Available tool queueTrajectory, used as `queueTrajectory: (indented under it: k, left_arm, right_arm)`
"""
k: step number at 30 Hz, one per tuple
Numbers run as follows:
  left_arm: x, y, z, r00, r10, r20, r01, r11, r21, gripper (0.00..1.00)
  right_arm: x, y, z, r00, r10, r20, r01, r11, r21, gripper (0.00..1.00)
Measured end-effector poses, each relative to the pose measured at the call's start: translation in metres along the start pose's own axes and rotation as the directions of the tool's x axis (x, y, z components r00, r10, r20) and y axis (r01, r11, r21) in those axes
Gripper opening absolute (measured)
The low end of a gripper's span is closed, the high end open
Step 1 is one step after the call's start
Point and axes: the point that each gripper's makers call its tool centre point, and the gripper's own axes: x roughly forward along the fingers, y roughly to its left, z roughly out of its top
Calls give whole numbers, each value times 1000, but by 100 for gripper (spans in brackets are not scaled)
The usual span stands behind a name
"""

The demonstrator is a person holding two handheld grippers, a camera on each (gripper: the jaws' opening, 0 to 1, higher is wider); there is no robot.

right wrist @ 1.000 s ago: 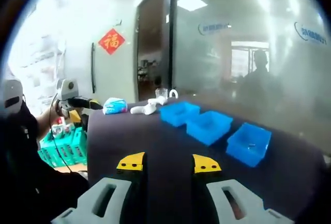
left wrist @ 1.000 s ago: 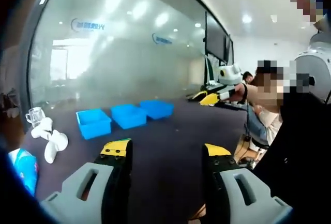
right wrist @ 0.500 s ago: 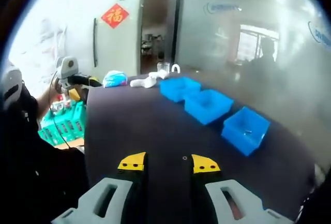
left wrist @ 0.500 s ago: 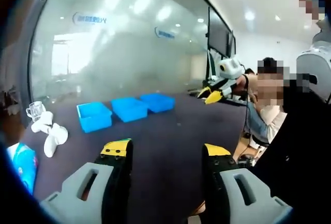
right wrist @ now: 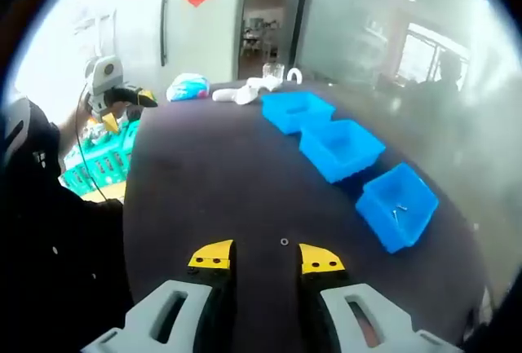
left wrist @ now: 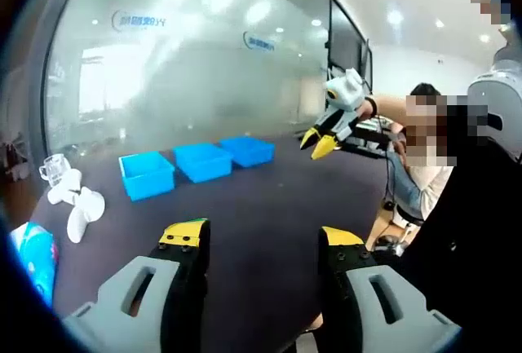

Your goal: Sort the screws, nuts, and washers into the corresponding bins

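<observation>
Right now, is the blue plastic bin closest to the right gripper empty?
Not empty. In the right gripper view, the blue plastic bin has a small thin piece lying on its floor, too small to identify.

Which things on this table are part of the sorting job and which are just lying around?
Part of the job:
three blue bins
small washer or nut loose on the table, just ahead of the right gripper
small screw-like piece in the nearest bin

Just lying about:
white objects
glass cup
blue packet
green crate beside the table

Bare dark worktop (right wrist: 204, 182) lies open ahead, save a small washer (right wrist: 284, 241); three blue bins (right wrist: 341, 149) line its far side.
</observation>
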Motion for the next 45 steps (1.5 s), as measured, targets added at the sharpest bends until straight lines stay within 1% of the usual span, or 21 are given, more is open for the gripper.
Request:
queueTrajectory:
  k: [1,4,6,9,13,15,23,26,29,31,36,39,45]
  left_arm:
    - [0,0,0,1000,0,-1,0,1000,-1,52]
    - [1,-1,-1,1000,-1,-11,1,1000,4,52]
    - [2,-3,-1,1000,0,-16,0,1000,12,52]
    - [1,-4,0,1000,0,-8,0,1000,9,51]
    - [1,-4,-4,1000,6,-13,-6,1000,8,51]
    - [0,-3,-5,1000,11,-16,-11,1000,13,51]
    - [-4,-2,-6,1000,19,-20,-19,1000,15,51]
    - [-6,-3,-6,1000,19,-21,-19,1000,16,51]
    - [-9,-2,-4,1000,27,-15,-27,1000,16,51]
    - [-10,-2,-4,1000,28,-14,-28,1000,15,51]
    - [-12,-1,-6,999,33,-19,-33,999,13,51]
    - [-14,0,-7,999,36,-20,-36,999,11,51]
    - [-15,1,-10,999,41,-26,-41,999,6,51]
  right_arm:
    - [3,0,-3,999,14,-34,-15,1000,-15,25]
    - [12,-2,-7,995,30,-96,-38,996,-87,25]
    - [15,-2,-6,992,51,-117,-61,995,-84,25]
    - [22,-4,-7,986,70,-151,-86,991,-99,24]
    - [33,-3,-12,973,87,-215,-117,984,-131,22]
    - [38,-6,-14,963,106,-249,-143,980,-136,20]
    - [59,-11,-23,930,115,-350,-183,969,-165,20]
    - [65,-13,-27,919,110,-378,-197,960,-199,21]
    - [71,-14,-30,912,120,-391,-208,959,-190,21]
    - [76,-14,-30,911,124,-393,-210,960,-183,21]
    - [83,-10,-31,902,144,-407,-227,960,-165,20]
    - [86,-9,-31,900,149,-410,-228,962,-151,16]
    - [87,-8,-35,893,161,-421,-235,963,-130,13]
